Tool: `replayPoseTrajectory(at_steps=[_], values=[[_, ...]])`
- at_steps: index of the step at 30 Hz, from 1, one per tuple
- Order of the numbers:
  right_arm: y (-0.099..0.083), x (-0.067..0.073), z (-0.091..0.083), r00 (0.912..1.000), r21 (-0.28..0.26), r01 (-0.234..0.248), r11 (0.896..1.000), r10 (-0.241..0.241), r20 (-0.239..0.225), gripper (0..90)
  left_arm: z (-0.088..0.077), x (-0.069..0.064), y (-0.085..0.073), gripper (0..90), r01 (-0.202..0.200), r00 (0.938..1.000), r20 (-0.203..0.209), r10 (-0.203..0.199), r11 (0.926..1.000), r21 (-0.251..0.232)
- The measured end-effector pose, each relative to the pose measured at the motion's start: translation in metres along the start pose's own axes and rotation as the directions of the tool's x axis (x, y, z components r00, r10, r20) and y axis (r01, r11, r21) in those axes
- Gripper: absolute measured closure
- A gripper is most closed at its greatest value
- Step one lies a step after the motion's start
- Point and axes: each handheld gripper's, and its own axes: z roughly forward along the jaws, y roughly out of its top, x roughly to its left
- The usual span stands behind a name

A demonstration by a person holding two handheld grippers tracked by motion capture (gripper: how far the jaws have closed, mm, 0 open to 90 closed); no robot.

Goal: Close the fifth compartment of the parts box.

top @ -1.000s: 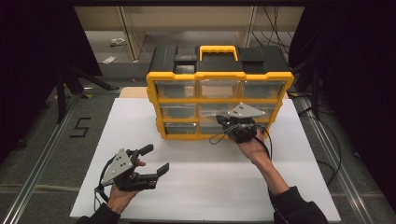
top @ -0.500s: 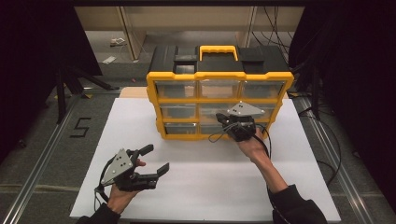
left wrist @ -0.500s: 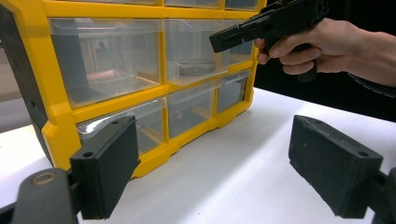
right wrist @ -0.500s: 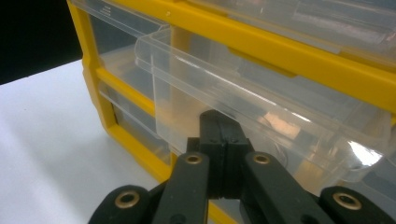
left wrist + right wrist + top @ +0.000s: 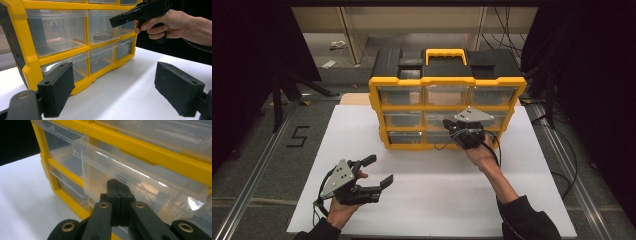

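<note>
A yellow drawer cabinet (image 5: 447, 105) with clear plastic drawers and a black top stands at the back of the white table (image 5: 532, 165). My right gripper (image 5: 448, 125) is shut, its tips against the front of the middle drawer (image 5: 434, 118) in the middle row. In the right gripper view the jaws press together with nothing visible between them; my right gripper (image 5: 117, 188) sits just under the front lip of that clear drawer (image 5: 100, 167), which stands slightly out of the yellow frame (image 5: 150, 152). My left gripper (image 5: 378, 170) is held open near the table's front left. It (image 5: 113, 75) faces the cabinet (image 5: 20, 37) with only table between its jaws.
The cabinet has a yellow carry handle (image 5: 446, 51) on top. The other drawers sit flush in the frame. In the left gripper view the right hand (image 5: 172, 23) holds its gripper at the middle row. Grey floor with metal rails (image 5: 257, 170) surrounds the table.
</note>
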Motion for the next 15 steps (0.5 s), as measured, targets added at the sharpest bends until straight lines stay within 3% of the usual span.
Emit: replayPoseTrajectory(at_steps=[15], values=[[0.0022,-0.0027,0.0048,1.0,-0.002,-0.004,1.0,0.004,0.005,90.0,-0.0001,-0.0001,-0.0001,15.9,0.0,1.0,0.0,0.0,1.0,0.0]])
